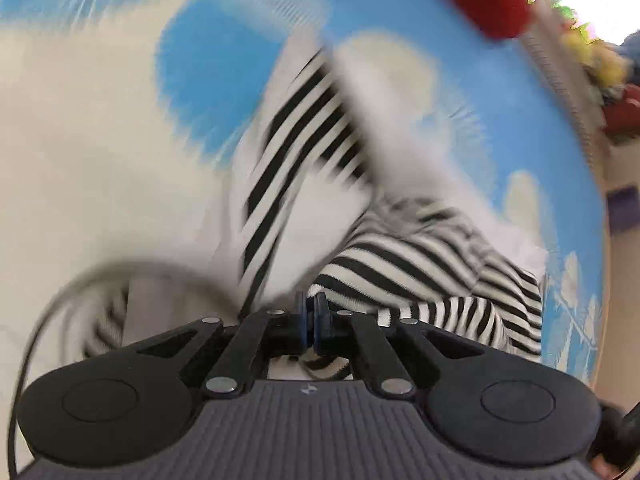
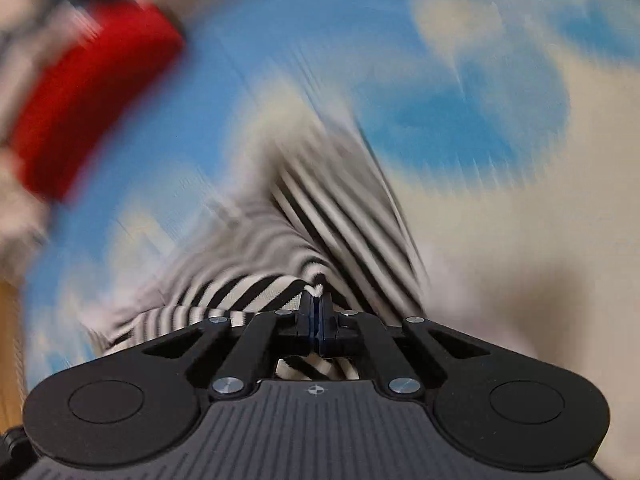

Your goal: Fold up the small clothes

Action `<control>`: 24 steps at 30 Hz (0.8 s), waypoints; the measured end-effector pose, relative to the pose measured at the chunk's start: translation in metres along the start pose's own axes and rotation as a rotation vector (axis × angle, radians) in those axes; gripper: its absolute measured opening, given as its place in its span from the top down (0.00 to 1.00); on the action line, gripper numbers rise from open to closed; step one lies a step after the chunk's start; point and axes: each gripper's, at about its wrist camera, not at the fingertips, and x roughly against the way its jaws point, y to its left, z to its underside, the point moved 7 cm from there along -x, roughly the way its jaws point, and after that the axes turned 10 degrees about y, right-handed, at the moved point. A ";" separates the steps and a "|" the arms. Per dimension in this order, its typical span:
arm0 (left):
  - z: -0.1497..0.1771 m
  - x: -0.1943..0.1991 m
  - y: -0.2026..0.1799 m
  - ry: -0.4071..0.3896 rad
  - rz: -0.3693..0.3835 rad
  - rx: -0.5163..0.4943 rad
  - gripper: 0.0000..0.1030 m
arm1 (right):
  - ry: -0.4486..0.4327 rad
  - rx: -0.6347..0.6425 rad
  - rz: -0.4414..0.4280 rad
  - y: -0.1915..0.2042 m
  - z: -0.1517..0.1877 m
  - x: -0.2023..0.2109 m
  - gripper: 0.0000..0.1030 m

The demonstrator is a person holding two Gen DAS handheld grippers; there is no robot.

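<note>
Pinching: striped garment, black and white, is clamped by left gripper and right gripper, above blue-and-cream sheet; views blurred

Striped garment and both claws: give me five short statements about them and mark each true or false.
1. The left claw is shut on the striped garment. True.
2. The right claw is wide open and holds nothing. False: its jaws are closed, pinching striped fabric.
3. The garment has red and yellow stripes. False: the stripes are black and white.
4. The surface under the garment is a blue and cream printed cloth. True.
5. A red item lies beyond the garment in the right wrist view. True, though blur hides what it is.
</note>
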 end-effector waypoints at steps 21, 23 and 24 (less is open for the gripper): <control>-0.003 0.019 -0.017 -0.139 -0.069 -0.119 0.95 | -0.072 0.025 -0.015 0.017 -0.002 -0.008 0.98; 0.003 0.006 -0.005 -0.067 -0.098 -0.069 0.89 | -0.029 -0.038 0.051 -0.001 -0.001 -0.021 0.95; 0.003 0.012 -0.006 -0.102 -0.131 -0.085 0.80 | -0.012 -0.058 0.067 -0.007 -0.001 -0.024 0.86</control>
